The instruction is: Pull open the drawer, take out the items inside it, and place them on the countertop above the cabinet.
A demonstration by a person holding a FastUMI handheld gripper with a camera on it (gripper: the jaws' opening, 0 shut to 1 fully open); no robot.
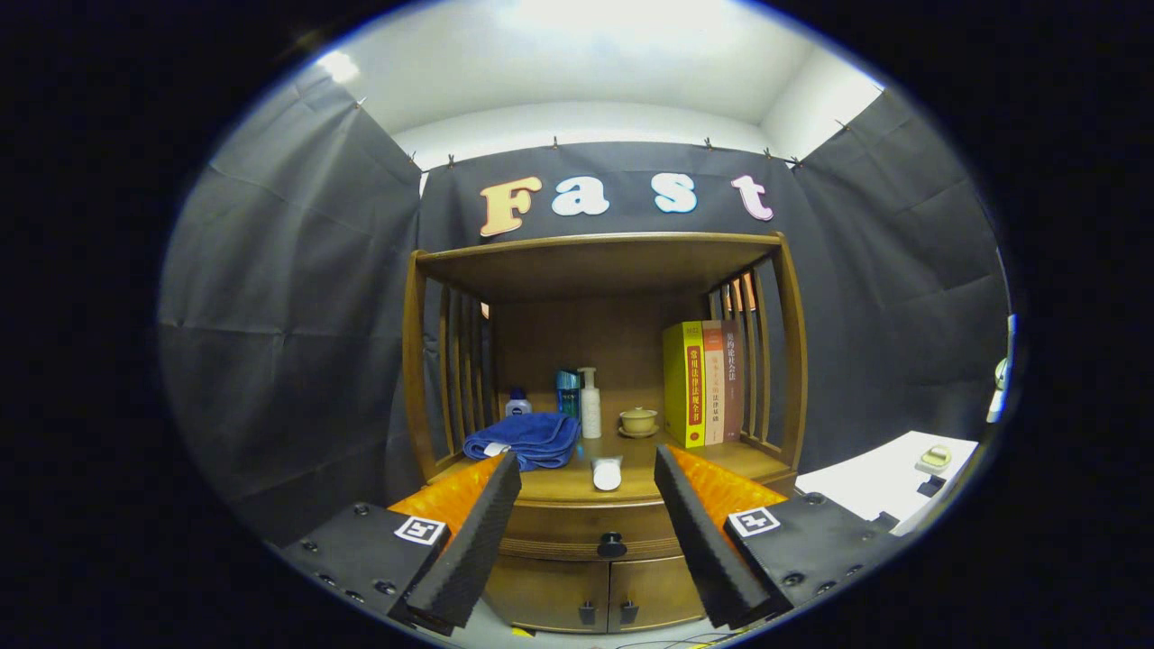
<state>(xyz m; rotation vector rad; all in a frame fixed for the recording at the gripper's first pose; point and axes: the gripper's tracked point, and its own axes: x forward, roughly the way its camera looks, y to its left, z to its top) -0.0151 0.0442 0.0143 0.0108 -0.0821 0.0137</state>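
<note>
A wooden cabinet (599, 270) stands ahead with an open shelf bay above its countertop (568, 482). Below the countertop the drawer (577, 527) is closed, and its dark round knob (611, 545) sits between my fingers, some way beyond them. My gripper (586, 469) is open, with nothing between its fingers (469, 550). On the countertop lie a folded blue towel (525, 439) and a white tube (607, 472) near the front edge. The drawer's contents are hidden.
Further back on the countertop stand a white pump bottle (590, 403), a blue bottle (567, 392), a small capped bottle (517, 402), a lidded cup on a saucer (638, 421) and three upright books (703, 383). Two small doors (599, 590) sit under the drawer. A white table (888, 482) stands right.
</note>
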